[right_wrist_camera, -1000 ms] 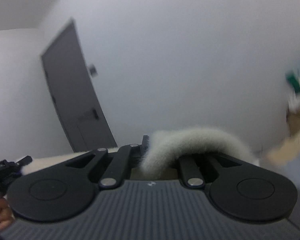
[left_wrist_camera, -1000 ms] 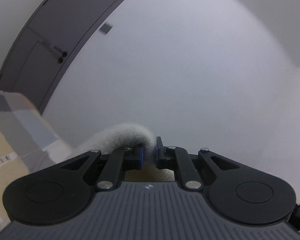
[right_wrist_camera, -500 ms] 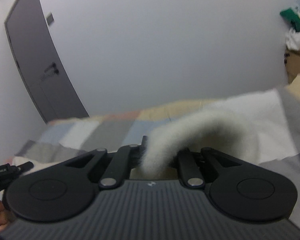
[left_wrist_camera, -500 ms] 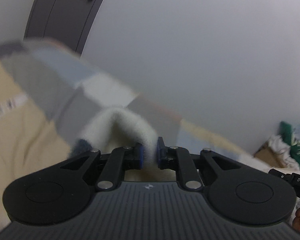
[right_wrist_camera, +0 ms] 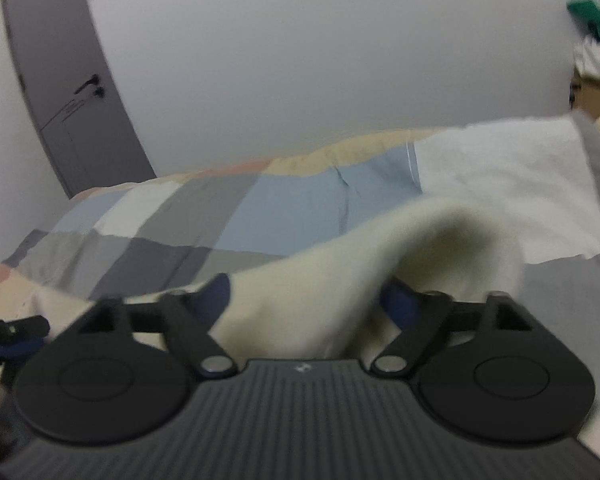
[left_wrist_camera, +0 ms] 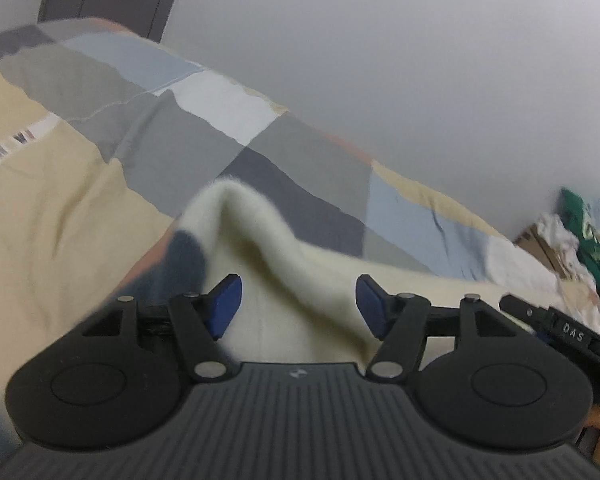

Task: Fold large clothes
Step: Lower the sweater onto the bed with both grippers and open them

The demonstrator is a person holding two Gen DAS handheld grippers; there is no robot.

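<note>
The letters "DAS" stand in white on the right tool.

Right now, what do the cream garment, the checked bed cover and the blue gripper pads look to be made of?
Cream fuzzy garment: soft knit or fleece, matte; a fine halo of fibres shows along its raised fold.
Patchwork checked bed cover: thin woven cloth, likely cotton, matte; flat colour blocks with creases and visible stitch lines.
Blue pads on the left hand-held gripper: probably rubber or soft plastic; smooth, dull, with no glare.

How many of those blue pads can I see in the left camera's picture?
2. One blue pad sits left of the cream fuzzy garment, the other right of it, both apart from the cloth. None seem hidden.
</note>
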